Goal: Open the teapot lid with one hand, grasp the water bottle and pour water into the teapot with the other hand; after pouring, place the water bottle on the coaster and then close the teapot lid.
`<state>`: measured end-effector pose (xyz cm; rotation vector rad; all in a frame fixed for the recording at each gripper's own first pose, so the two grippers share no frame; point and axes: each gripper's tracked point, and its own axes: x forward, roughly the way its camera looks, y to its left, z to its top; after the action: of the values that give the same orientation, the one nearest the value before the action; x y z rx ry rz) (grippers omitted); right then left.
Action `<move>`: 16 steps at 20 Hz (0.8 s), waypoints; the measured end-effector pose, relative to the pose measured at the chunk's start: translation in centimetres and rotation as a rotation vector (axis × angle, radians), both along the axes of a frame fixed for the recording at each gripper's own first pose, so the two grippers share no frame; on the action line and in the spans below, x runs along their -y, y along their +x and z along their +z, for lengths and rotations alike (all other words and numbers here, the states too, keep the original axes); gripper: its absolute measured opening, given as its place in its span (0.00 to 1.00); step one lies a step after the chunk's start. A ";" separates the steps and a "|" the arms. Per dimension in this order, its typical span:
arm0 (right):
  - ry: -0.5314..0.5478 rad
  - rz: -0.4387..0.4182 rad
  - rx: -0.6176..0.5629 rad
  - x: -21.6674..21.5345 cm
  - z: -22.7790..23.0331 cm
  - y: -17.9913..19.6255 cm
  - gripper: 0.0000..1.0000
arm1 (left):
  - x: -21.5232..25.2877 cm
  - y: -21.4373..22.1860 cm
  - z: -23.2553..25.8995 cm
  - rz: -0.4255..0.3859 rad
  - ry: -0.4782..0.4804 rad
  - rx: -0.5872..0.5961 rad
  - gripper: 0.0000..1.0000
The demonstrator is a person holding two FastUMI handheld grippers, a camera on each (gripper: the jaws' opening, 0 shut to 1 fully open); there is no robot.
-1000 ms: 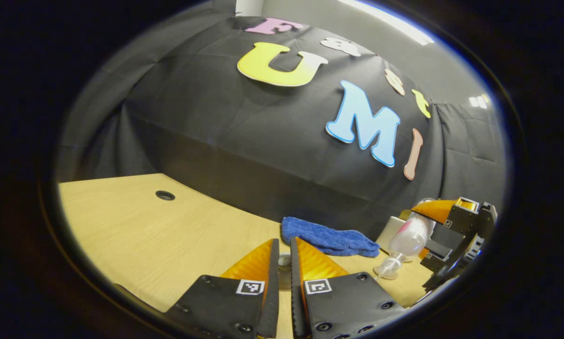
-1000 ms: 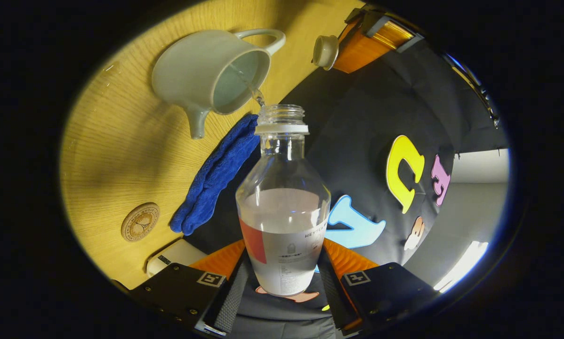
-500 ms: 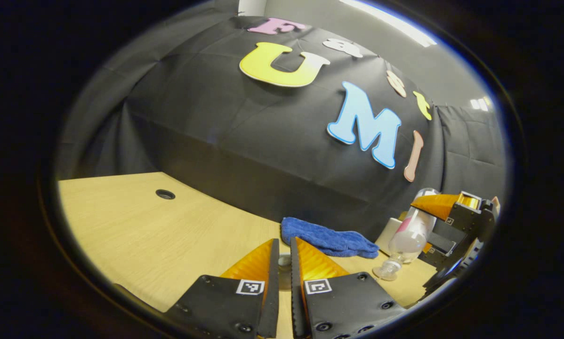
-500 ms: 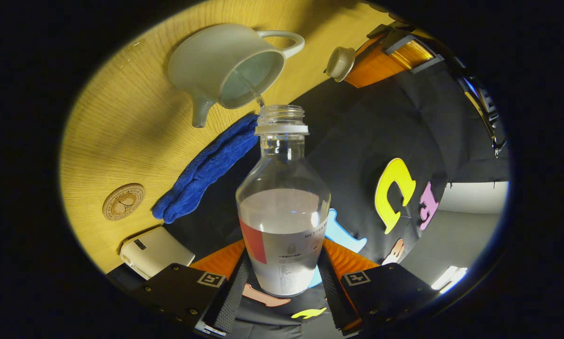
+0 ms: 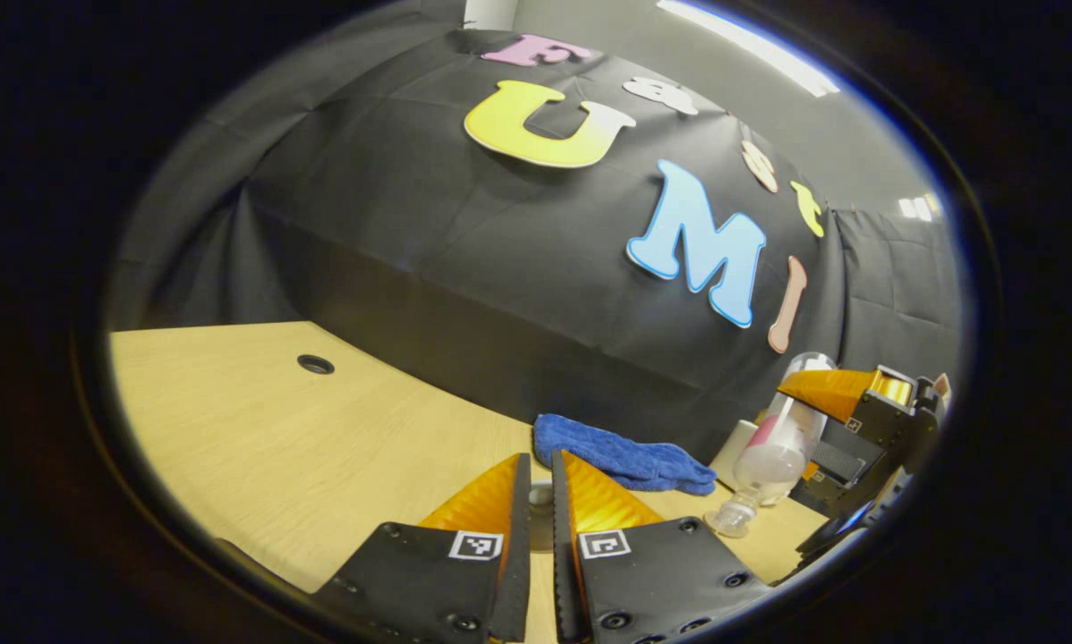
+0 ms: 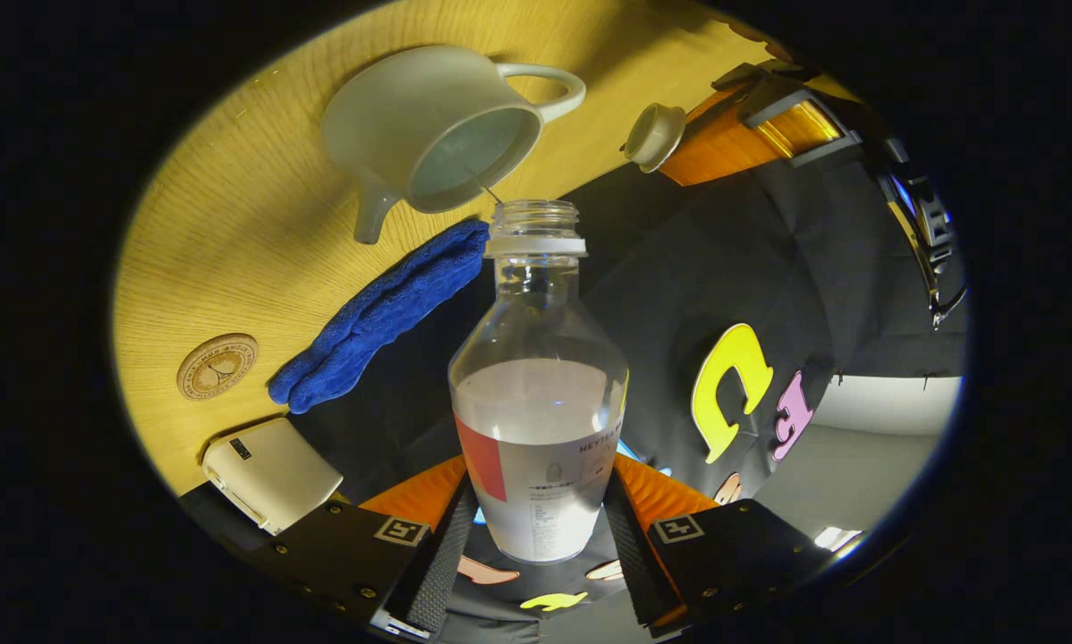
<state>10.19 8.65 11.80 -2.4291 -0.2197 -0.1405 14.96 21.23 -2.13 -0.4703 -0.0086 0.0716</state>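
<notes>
Right gripper (image 6: 536,528) clamps the water bottle (image 6: 536,402) low on its smooth, part-filled body, tipped over the open teapot (image 6: 429,134). Left gripper (image 5: 540,501), nearly closed, seemingly pinches the small ceramic lid (image 6: 654,136).

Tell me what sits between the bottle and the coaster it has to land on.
In the right gripper view, the crumpled blue cloth lies on the wooden table between the clear plastic water bottle, held by the right tool, and the round wooden coaster. A white box lies beside the coaster.
</notes>
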 end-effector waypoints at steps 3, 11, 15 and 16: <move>0.009 -0.004 -0.007 0.1 -0.2 0.0 0.76 | 0.1 0.0 0.0 -0.003 -0.001 0.001 0.21; 0.262 -0.088 -0.098 3.0 -2.6 -0.3 0.76 | 0.3 0.0 -0.1 -0.008 0.004 -0.003 0.21; 0.571 -0.167 -0.191 6.2 -5.5 -1.5 0.77 | 0.8 0.0 0.0 -0.017 0.003 -0.006 0.21; 0.648 -0.186 -0.217 6.9 -6.3 -1.8 0.76 | 0.9 0.0 0.0 -0.020 0.004 -0.007 0.21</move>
<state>8.35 1.70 5.49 -1.7946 0.1361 -0.0217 14.94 20.36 -2.15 -0.4660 0.0028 0.0536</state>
